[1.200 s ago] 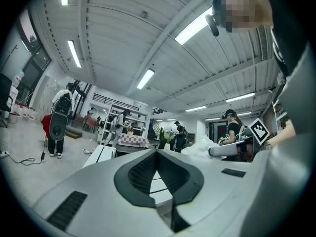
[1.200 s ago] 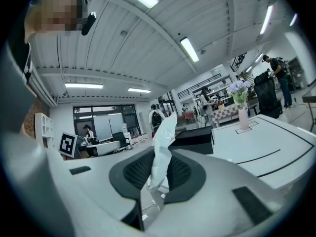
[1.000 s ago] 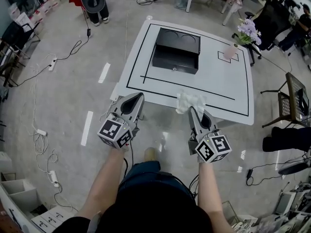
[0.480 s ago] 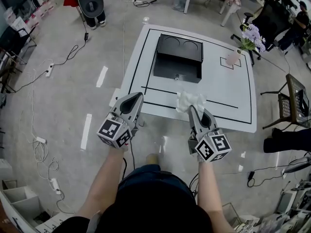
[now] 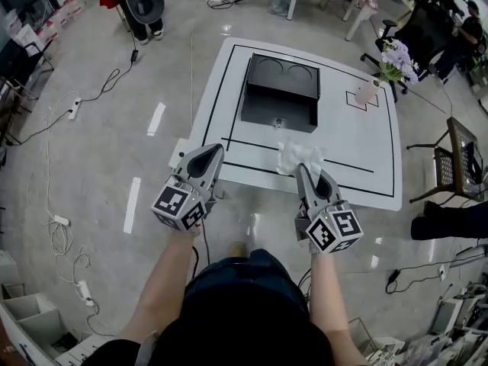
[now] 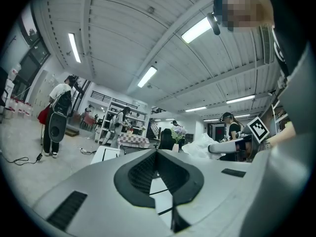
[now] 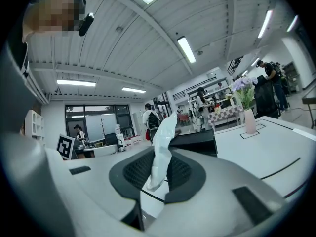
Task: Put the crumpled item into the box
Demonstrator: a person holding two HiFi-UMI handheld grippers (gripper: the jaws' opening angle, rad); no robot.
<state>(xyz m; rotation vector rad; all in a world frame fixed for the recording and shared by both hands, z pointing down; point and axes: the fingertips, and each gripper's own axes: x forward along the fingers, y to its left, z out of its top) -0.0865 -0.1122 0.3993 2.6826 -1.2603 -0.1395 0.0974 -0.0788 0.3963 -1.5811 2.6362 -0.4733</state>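
**Crumpled item** (image 5: 299, 158): white, thin and bunched; it looks like paper or film, though the views do not settle which. The fingers of the right gripper (image 5: 302, 172) are drawn narrow and pressed on its lower end, and the rest stands loose above them. It is held in front of the box, short of the box's near wall and a little to its right.

**Box** (image 5: 278, 90): black, open at the top, nothing visible inside. It stands on the white counter (image 5: 351, 139).

**Left gripper** (image 5: 213, 155): fingers together at the tips, nothing between them. It is held level, nearer than the box and off to its left, by the counter's near corner.

**Step in hand:** the carry. The item is gripped and off the counter but not yet over the box.

**Next move calls for:** taking the right gripper forward until the item hangs over the box's open top, clear of the near wall. The fingers should part only then. The item looks light and may cling or drift, so a low release inside the walls seems wise. The left gripper has no evident part to play.
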